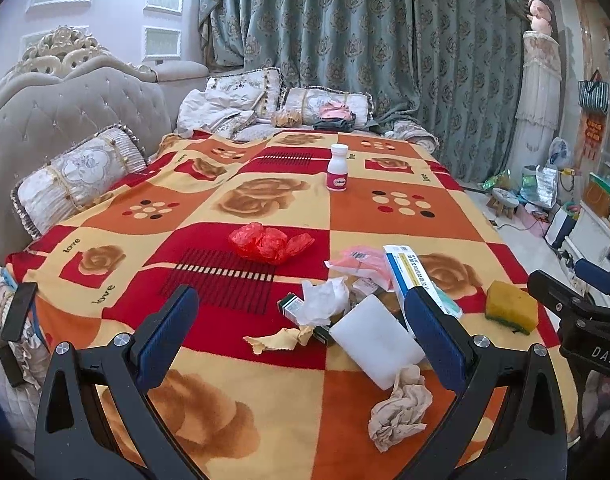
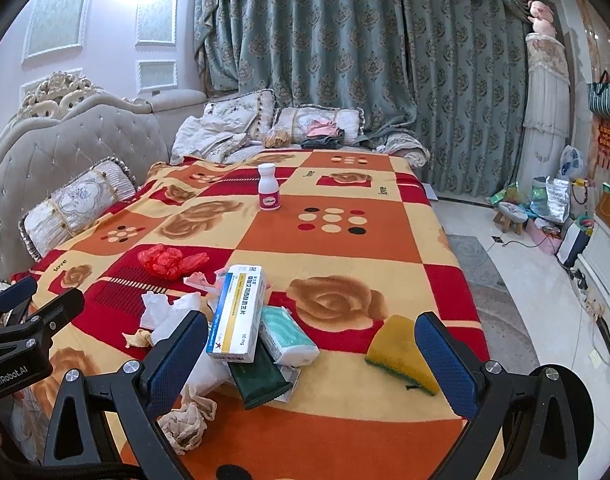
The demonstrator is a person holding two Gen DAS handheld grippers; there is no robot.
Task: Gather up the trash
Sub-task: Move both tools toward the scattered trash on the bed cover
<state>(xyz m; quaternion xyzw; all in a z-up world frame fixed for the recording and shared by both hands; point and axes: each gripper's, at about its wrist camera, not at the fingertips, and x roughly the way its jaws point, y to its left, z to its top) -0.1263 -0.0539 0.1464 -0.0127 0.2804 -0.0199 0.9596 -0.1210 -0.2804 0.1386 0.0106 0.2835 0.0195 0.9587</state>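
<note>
I hold the left gripper and the right gripper side by side over the near edge of the blanket, both tilted down with jaws spread wide and nothing between them, because I judge no pickup has begun. The trash lies heaped just ahead: crumpled tissue, a medicine box, a tissue pack, a brown paper wad and a yellow sponge to the right. A red plastic bag lies farther off, perhaps meant to take the trash, and a white bottle stands far beyond.
</note>
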